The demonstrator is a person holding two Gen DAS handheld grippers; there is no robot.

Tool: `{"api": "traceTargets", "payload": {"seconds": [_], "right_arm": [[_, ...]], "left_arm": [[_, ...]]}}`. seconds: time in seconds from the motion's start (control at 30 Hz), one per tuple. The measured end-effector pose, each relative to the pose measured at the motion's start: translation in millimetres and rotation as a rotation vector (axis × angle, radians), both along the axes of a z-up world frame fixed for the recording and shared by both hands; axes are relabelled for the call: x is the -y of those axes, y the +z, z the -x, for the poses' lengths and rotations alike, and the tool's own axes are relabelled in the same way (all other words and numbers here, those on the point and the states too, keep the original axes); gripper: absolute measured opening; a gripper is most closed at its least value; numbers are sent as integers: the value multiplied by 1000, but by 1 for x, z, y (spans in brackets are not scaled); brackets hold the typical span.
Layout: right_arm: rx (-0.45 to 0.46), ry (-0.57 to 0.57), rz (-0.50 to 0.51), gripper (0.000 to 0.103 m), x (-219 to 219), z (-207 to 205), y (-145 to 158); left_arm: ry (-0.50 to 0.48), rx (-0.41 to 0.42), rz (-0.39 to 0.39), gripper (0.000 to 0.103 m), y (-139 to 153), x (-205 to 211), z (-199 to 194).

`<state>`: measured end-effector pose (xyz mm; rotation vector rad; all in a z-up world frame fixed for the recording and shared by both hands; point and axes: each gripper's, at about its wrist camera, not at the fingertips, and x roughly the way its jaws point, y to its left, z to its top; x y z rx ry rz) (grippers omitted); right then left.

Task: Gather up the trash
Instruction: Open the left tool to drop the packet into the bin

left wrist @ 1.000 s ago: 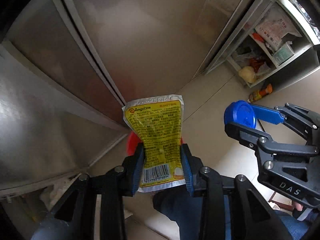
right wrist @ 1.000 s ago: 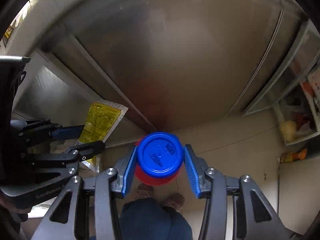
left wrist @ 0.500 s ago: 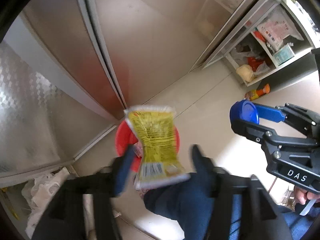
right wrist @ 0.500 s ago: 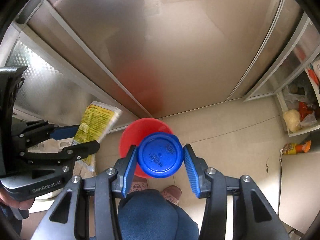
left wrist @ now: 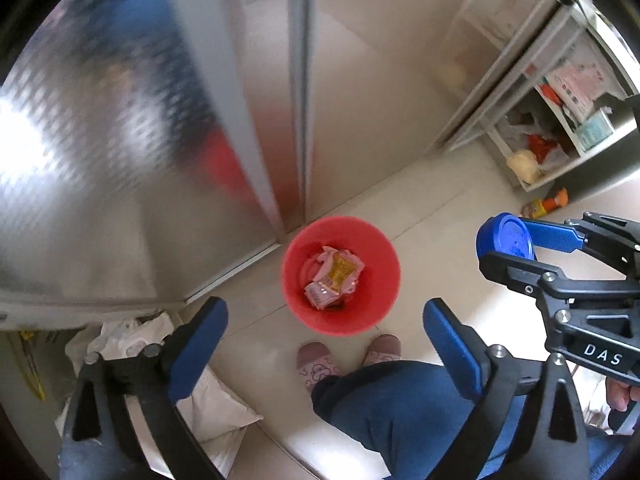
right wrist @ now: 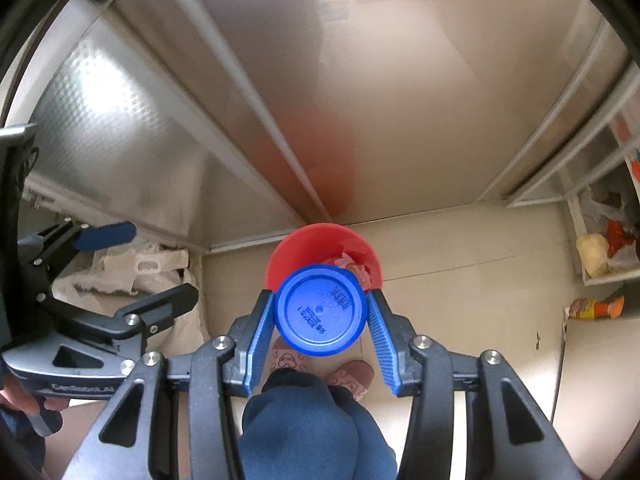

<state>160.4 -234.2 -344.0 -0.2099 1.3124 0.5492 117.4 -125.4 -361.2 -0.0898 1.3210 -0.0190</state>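
Left gripper [left wrist: 324, 316]: jaws just opening wide, holding nothing, hanging over round red plastic bin [left wrist: 296, 300] on the floor, yellow crumpled packet [left wrist: 338, 276] lying inside. Right gripper [right wrist: 320, 320]: jaws gripping round blue plastic lid [right wrist: 320, 309].

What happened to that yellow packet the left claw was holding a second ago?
The left gripper has just opened its jaws and let the yellow packet drop into the red bin; nothing is between them now. The right gripper stays clamped on the blue lid.
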Motion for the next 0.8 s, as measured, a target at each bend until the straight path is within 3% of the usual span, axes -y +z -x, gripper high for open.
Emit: {"api": "traceTargets", "payload": {"seconds": [0.27, 0.3, 0.33, 0.43, 0.6, 0.8], "right_arm": [[-9, 95, 31, 44, -29, 3, -16], [-9, 106, 49, 51, -32, 4, -18], [6, 115, 68, 68, -35, 6, -18], [59, 132, 104, 78, -40, 11, -9], [62, 116, 85, 79, -37, 14, 26], [101, 116, 74, 81, -35, 19, 94]], "left_arm": [[78, 7, -4, 103, -4, -28, 14], [85, 5, -6, 103, -4, -31, 15], [90, 7, -8, 103, -2, -34, 17], [91, 9, -13, 103, 10, -37, 22], [97, 29, -28, 103, 54, -42, 28], [107, 71, -32, 103, 123, -45, 32]]}}
